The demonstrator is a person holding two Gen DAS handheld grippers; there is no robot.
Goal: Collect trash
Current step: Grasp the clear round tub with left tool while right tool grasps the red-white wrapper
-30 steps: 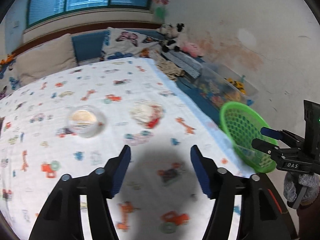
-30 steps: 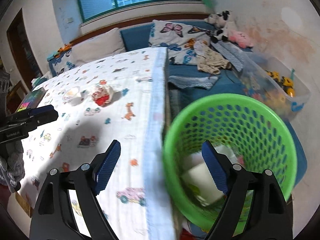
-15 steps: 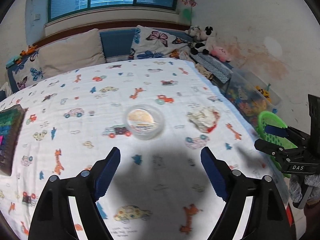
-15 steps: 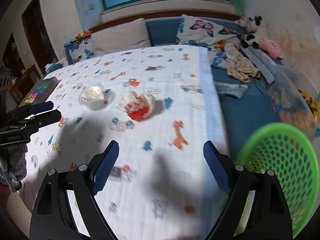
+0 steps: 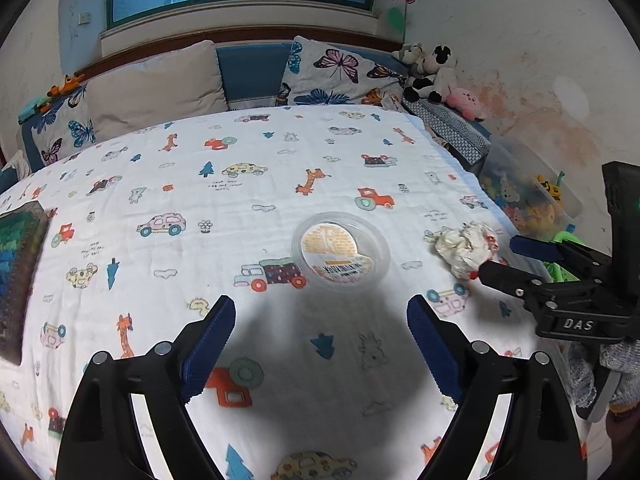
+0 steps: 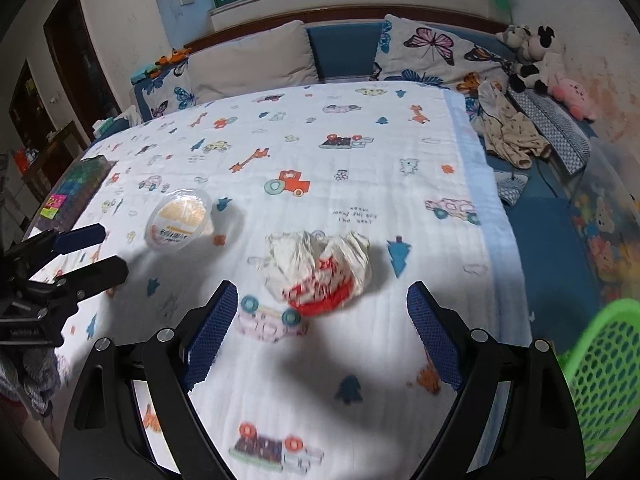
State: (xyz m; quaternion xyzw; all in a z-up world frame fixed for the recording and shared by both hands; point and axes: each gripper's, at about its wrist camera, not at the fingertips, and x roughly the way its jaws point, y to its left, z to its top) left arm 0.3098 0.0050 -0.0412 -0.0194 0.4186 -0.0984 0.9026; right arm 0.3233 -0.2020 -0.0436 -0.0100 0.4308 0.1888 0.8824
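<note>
A round clear plastic cup (image 5: 340,250) with an orange-printed lid lies on the cartoon-print bed sheet (image 5: 240,200), just beyond my left gripper (image 5: 320,304). Its jaws are opening and nothing is between them. A crumpled white and red wrapper (image 6: 320,264) lies directly ahead of my right gripper (image 6: 322,286), which is open and empty. In the left wrist view the wrapper (image 5: 466,248) sits right of the cup, with the right gripper (image 5: 500,257) beside it. The right wrist view has the cup (image 6: 179,219) and the left gripper (image 6: 114,250) at its left. The green mesh basket (image 6: 604,380) stands off the bed's right side.
A dark patterned box (image 5: 16,272) lies at the bed's left edge. Pillows (image 5: 160,84) and plush toys (image 5: 432,68) line the headboard. Clothes (image 6: 512,136) and a clear toy bin (image 5: 532,196) fill the gap between the bed and the right wall.
Both views have swung left, away from the green basket and over the bed. The left jaws have widened. The cup and the wrapper now lie straight ahead of the grippers.
</note>
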